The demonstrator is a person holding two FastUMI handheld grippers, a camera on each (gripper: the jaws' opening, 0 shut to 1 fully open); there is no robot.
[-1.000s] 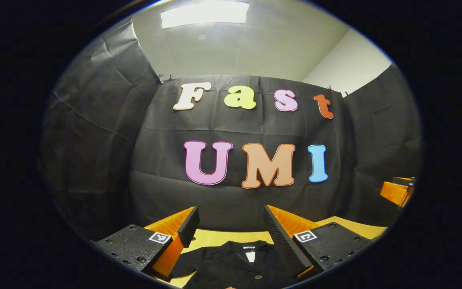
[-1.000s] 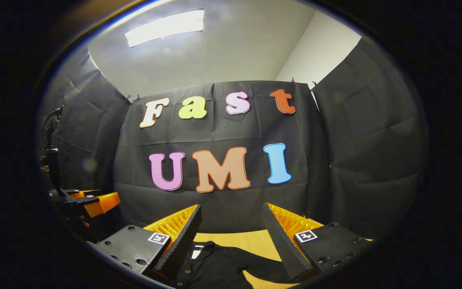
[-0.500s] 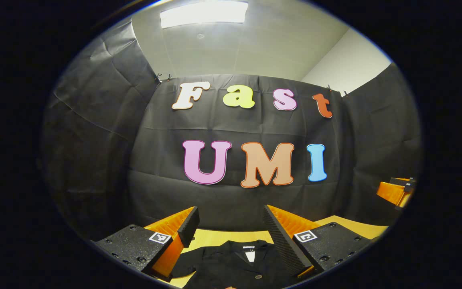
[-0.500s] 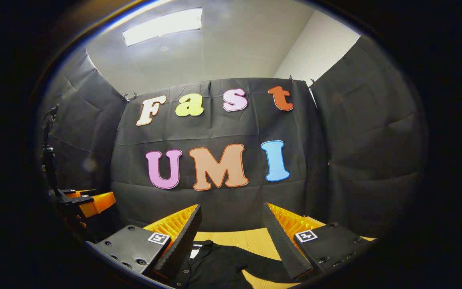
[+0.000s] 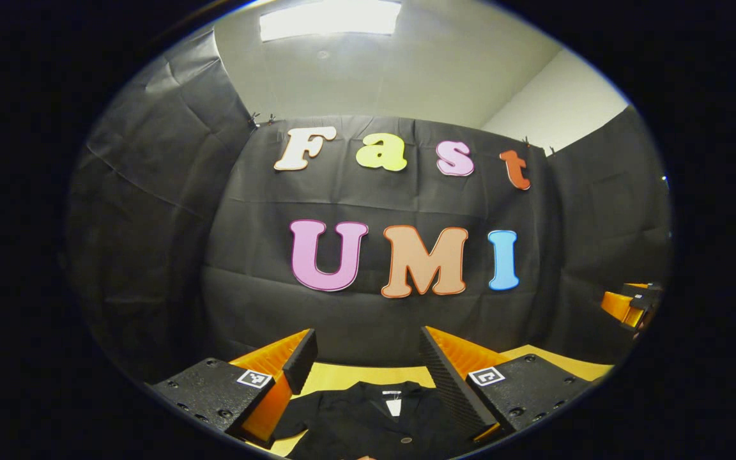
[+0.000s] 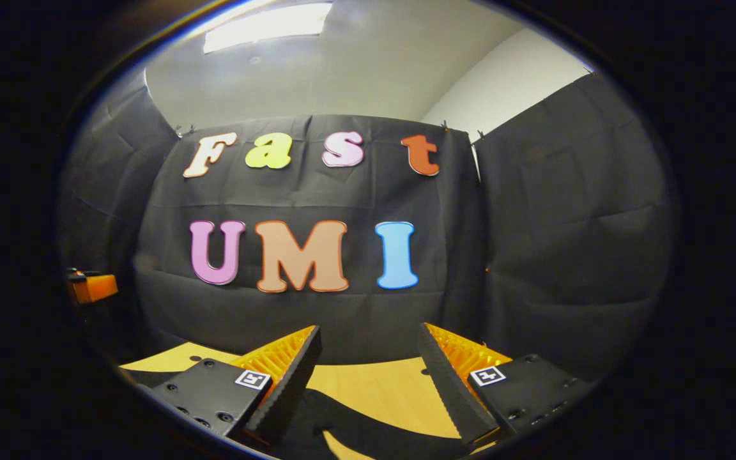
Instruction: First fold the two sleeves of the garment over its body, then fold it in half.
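Observation:
The black garment (image 5: 368,425) lies flat on the wooden table (image 5: 342,377), collar and white neck label facing me, a button below them. My left gripper (image 5: 368,345) hovers open above the collar, with nothing between its fingers. The right gripper (image 5: 630,305) appears far off at the right edge of the left gripper view. In the right gripper view my right gripper (image 6: 369,342) is open and empty over a black strip of the garment (image 6: 374,429) that runs across the table (image 6: 374,386). The left gripper (image 6: 90,286) shows at the left edge there.
Black cloth walls (image 5: 368,319) close the booth behind and on both sides of the table. Bare wood (image 6: 163,359) stretches left of the right gripper's fingers and beyond the garment up to the back wall.
The right gripper has swung to the right: the collar and label have left its view and a black strip of fabric lies below it. The left gripper has barely moved.

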